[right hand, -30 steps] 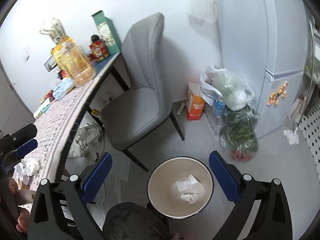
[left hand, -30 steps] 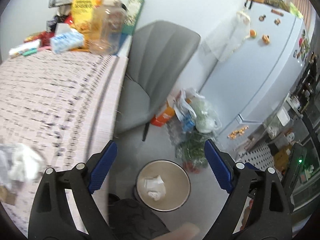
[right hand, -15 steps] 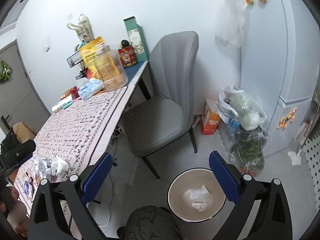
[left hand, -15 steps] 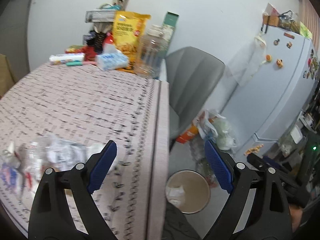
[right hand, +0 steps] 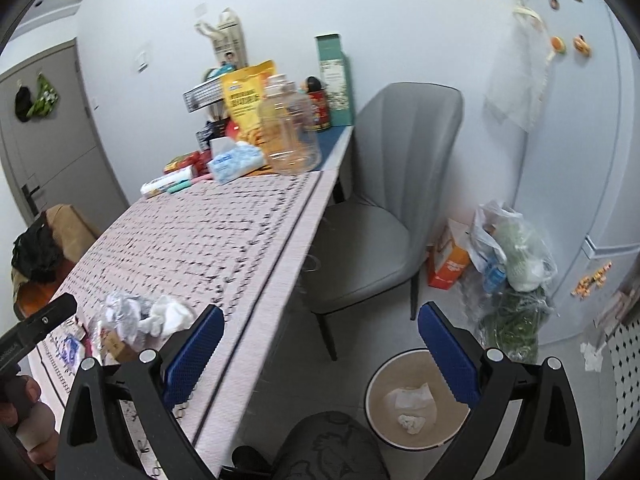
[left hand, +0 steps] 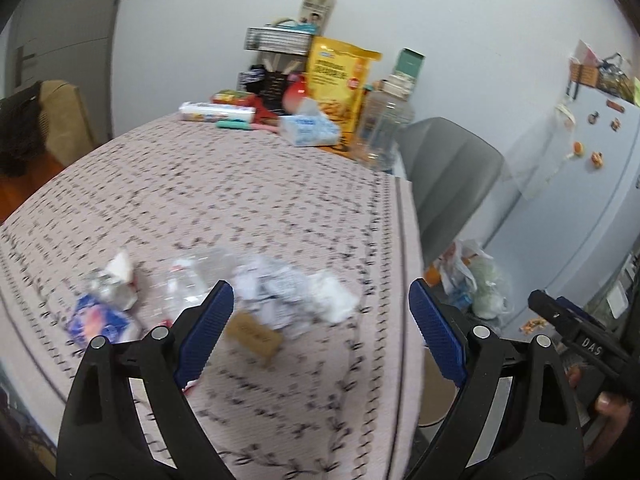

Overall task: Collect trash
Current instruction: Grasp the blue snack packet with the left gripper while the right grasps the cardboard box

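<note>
Now the step seems to be reaching for more trash. The left gripper (left hand: pixel 318 322) is wide open and empty above the patterned pink tablecloth (left hand: pixel 248 200); the crumpled white paper pile (left hand: pixel 292 296) lies just beyond its fingertips. The right gripper (right hand: pixel 318 354), also wide open and empty, hangs near the round beige bin (right hand: pixel 414 400) on the floor. Next it should probably lower onto the paper and close.

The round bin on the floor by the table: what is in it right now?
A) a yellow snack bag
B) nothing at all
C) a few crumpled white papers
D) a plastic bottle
C: the right wrist view looks down into the bin, and only crumpled white papers lie on its bottom.
</note>
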{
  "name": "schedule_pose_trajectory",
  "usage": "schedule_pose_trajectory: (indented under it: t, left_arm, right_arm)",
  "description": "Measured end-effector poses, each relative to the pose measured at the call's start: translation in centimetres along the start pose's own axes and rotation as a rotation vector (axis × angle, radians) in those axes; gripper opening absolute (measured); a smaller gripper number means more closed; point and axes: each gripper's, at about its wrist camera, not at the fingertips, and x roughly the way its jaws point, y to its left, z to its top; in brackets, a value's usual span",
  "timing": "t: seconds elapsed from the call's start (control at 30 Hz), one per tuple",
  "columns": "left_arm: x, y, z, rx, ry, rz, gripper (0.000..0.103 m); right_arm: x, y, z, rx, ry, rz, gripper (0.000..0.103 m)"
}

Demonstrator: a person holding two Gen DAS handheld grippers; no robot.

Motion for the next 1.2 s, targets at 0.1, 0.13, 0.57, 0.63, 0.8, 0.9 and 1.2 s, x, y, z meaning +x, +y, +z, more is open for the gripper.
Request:
schedule_pose_trajectory:
  t: [0.1,0.13,0.57,0.63,0.8,0.9,1.2]
  left_arm:
    - [-0.7,1.9,-0.5,-0.023,0.000,0.034,0.088]
    - [-0.9,2.5,-0.6,-0.030,0.000,0.041,0.088]
    - [-2.1,10.9,-4.0,-0.137,0.054,0.155,0.084]
    - [-1.9,11.8,-4.4,-0.151,0.057,0.172,0.083]
    - [-0.9,14.0,-4.7,-0.176,0.069,0.216,0.083]
    - [0.1,15.3,-4.6,-0.186,0.088,0.255,0.084]
    - [3.7,16.9,-3.8,-0.156,0.163,0.296,0.094]
  right_arm:
    - [0.5,1.7,-0.2,-0.021,0.009,0.024,0.095]
    - [0.7,2.1,-0.3,-0.025,0.012,0.030,0.095]
    - [3.3,7.5,-2.7,-0.104,0.098,0.181,0.095]
    - [3.5,8.2,-3.0,-0.114,0.108,0.196,0.095]
    - [3.8,10.0,-3.7,-0.144,0.139,0.259,0.095]
    - [4.0,11.5,-4.2,-0.181,0.157,0.306,0.094]
    - [5.5,15.5,-6.0,-0.253,0.236,0.400,0.085]
